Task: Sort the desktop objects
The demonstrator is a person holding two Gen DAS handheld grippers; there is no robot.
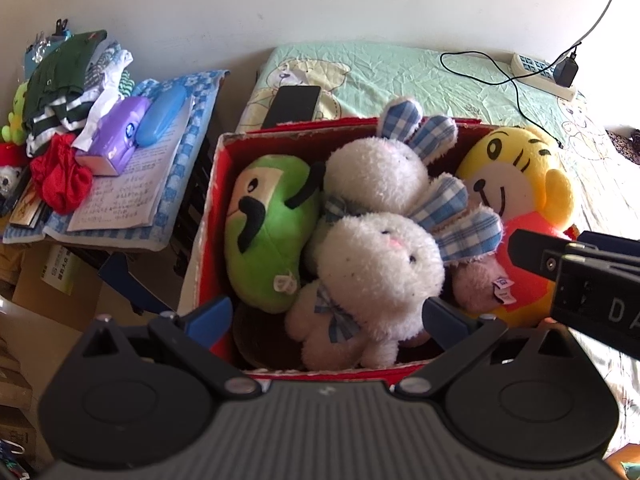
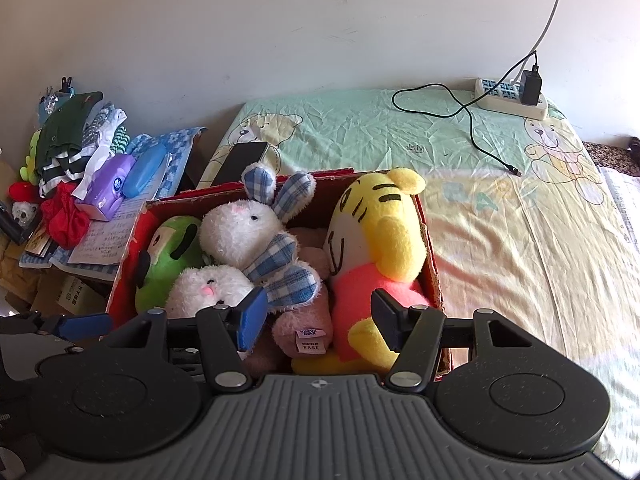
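Red box (image 1: 218, 184) sits on the bed (image 2: 500, 240), packed with plush toys; all positions below are relative to the box.

Inside, left end: green toy (image 1: 268, 232); centre: two white rabbits with blue-check ears, one (image 1: 376, 176) toward the far wall, one (image 1: 376, 276) toward the near wall; right end: yellow tiger (image 2: 384, 248) in a pink-orange shirt, head up against the far-right corner; a pink toy (image 2: 308, 320) lies low between near rabbit and tiger, mostly buried, shape hard to make out.

Left gripper (image 1: 328, 316) hovers over the near edge, jaws wide, straddling the near rabbit without clamping it; right gripper (image 2: 320, 320) also over the near edge, further right, jaws wide, blue pad (image 2: 252, 316) by the rabbit's ear, black pad (image 2: 386, 320) against the tiger's shirt, nothing gripped.

Behind the box: black phone (image 1: 294, 106) on the bed; far right of it: power strip (image 2: 510, 98) with a charger and cable; left of the box: side table with notebook (image 1: 120, 196), purple tissue pack (image 1: 114, 136), blue case (image 1: 162, 114), red cloth (image 1: 62, 174).
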